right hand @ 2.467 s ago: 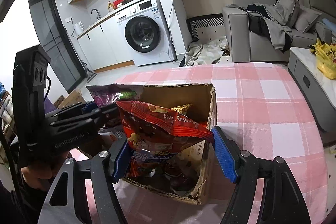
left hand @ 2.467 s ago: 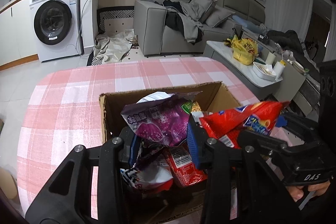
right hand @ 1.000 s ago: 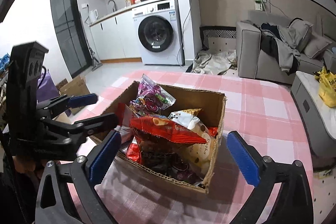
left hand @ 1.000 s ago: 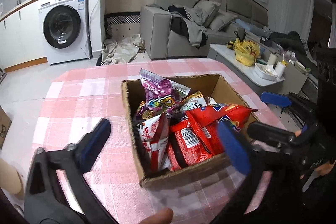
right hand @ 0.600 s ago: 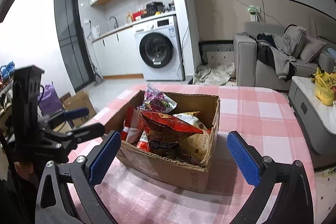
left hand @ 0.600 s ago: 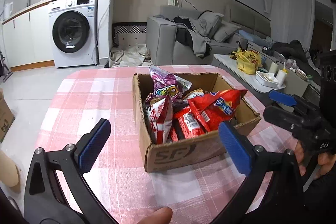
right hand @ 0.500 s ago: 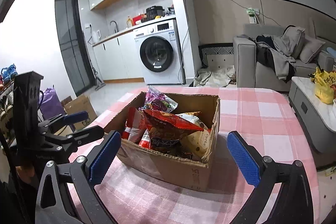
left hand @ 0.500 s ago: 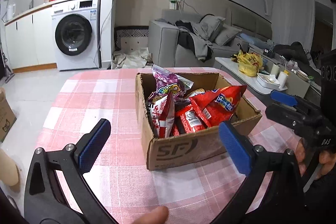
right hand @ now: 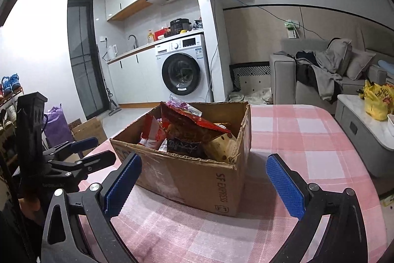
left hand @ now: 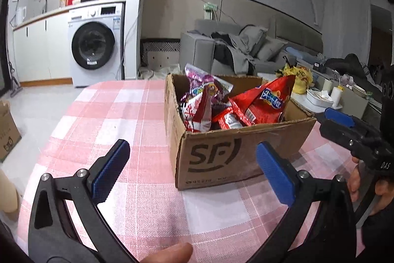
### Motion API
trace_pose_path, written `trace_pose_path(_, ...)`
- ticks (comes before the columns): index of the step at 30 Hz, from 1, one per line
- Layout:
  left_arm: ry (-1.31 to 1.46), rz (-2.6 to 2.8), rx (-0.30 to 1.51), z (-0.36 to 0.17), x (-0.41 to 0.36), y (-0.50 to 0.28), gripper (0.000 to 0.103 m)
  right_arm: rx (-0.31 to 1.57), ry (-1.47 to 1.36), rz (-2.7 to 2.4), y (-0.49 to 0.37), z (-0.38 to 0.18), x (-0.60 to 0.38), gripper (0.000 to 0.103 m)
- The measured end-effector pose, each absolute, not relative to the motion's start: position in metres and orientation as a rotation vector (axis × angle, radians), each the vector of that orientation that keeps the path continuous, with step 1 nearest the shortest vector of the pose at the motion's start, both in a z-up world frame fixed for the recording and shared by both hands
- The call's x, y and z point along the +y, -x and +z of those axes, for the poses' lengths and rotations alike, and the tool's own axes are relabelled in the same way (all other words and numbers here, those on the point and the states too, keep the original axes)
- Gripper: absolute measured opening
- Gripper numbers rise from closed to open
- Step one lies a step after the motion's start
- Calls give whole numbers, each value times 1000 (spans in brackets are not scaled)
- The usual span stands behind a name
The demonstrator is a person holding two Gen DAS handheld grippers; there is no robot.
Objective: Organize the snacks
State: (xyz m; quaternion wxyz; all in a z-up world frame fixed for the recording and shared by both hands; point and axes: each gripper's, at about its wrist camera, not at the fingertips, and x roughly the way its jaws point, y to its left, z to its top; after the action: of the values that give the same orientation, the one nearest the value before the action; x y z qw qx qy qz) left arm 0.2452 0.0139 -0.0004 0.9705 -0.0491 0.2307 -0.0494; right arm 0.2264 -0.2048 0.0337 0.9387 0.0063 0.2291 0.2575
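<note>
On the pink-and-white checked tablecloth [left hand: 138,115] sits an open cardboard box [left hand: 236,154] printed with an SF logo, and all the snack bags in view are inside it. From the left wrist view, a purple snack bag [left hand: 206,86] stands upright at the back of the box, a red-and-white packet [left hand: 198,112] leans against the near left wall, and a large red chip bag [left hand: 264,100] rises tilted above the rim toward the right side, with smaller red packets tucked between them. From the right wrist view the same box [right hand: 197,176] shows a torn front rim, a red bag [right hand: 189,122] lying across the top of the pile and a yellowish packet [right hand: 222,146] wedged in the near right corner. The left gripper [left hand: 192,169] hangs in front of the box with its blue pads spread wide, holding nothing and touching nothing. The right gripper [right hand: 203,185] is likewise spread wide and empty, its pads to either side of the box's near corner but apart from the cardboard. Each gripper appears in the other's view, at the box's side. Behind the table stand a white washing machine [right hand: 183,68] under a counter and a grey sofa [right hand: 327,80] draped with clothes.
</note>
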Motion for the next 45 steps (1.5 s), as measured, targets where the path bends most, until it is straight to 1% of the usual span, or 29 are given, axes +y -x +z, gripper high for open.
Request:
trace_pose_path(6,98,-99,414,-4,13,-238,102,420,4,535,-217,31,-199,103)
trace_pose_path(17,90,-92,406,-6,11,-240,102,414,23,538,-210,22,-193,103)
trace_pose_path(45,77,-109,408,-7,9,-238,102,414,12,512,-211,23,-194,103)
